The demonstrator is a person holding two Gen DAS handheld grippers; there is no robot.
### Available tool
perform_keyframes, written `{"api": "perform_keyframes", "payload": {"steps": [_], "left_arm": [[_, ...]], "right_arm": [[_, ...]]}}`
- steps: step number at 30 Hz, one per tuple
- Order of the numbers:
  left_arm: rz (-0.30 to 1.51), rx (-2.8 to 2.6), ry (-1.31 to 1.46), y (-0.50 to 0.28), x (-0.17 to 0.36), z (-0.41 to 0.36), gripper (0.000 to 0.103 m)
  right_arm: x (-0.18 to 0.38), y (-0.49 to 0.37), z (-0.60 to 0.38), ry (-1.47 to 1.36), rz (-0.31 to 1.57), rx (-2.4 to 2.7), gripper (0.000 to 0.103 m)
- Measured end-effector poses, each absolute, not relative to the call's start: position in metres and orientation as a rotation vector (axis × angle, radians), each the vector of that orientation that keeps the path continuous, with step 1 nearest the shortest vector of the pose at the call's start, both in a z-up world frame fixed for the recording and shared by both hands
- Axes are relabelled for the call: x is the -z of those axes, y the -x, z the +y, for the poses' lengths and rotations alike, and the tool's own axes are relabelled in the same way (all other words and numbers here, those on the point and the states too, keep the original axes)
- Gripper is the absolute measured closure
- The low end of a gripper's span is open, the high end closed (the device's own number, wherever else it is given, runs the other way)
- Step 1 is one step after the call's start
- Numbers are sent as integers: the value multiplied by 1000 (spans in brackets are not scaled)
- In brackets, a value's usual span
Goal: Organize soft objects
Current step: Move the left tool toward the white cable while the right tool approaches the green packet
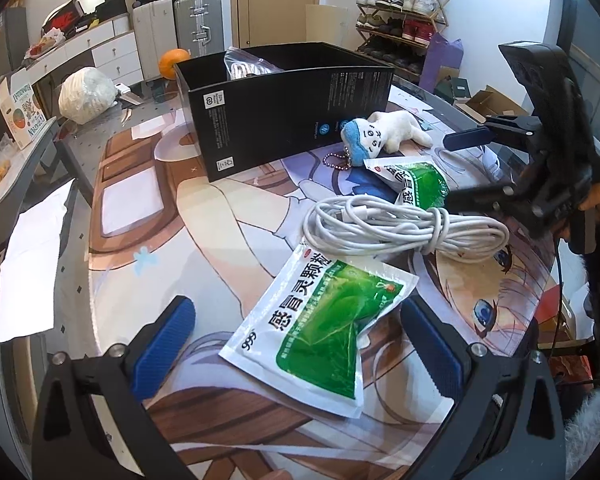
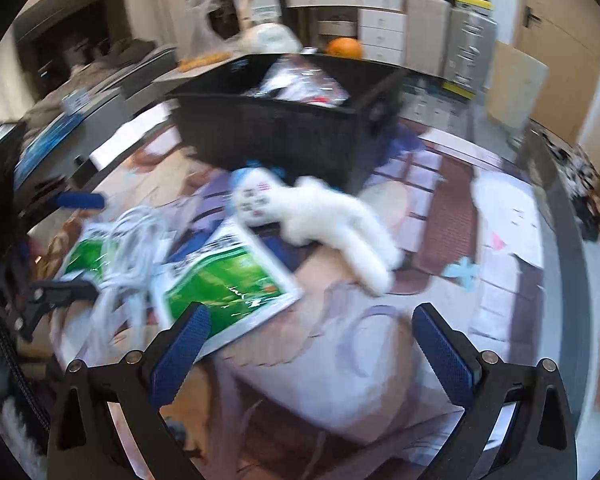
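Clearly spread, the left hand-held gripper [image 1: 296, 344] straddles a green sachet [image 1: 320, 340] on the bench [image 1: 204, 248]; pinching its flat middle should lift it cleanly toward the black box [image 1: 288, 108].

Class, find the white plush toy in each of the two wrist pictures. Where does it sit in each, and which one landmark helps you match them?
Left wrist view: the plush toy lies upper right of centre, against the black box's near corner.
Right wrist view: the plush toy lies at centre, blurred, just before the black box.
Shared landmark: the black box.
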State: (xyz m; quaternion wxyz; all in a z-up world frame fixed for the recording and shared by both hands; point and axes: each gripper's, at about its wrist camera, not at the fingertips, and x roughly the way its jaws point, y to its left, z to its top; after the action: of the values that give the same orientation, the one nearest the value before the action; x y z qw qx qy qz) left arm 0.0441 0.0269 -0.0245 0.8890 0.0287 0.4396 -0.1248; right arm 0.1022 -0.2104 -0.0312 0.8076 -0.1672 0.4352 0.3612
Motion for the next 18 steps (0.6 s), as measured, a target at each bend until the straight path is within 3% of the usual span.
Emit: {"api": "perform_keyframes", "payload": {"steps": [18], "left_arm": [[914, 261, -86, -44, 27, 25, 0]], "right_arm": [[39, -77, -167, 507, 914, -922, 1]]}}
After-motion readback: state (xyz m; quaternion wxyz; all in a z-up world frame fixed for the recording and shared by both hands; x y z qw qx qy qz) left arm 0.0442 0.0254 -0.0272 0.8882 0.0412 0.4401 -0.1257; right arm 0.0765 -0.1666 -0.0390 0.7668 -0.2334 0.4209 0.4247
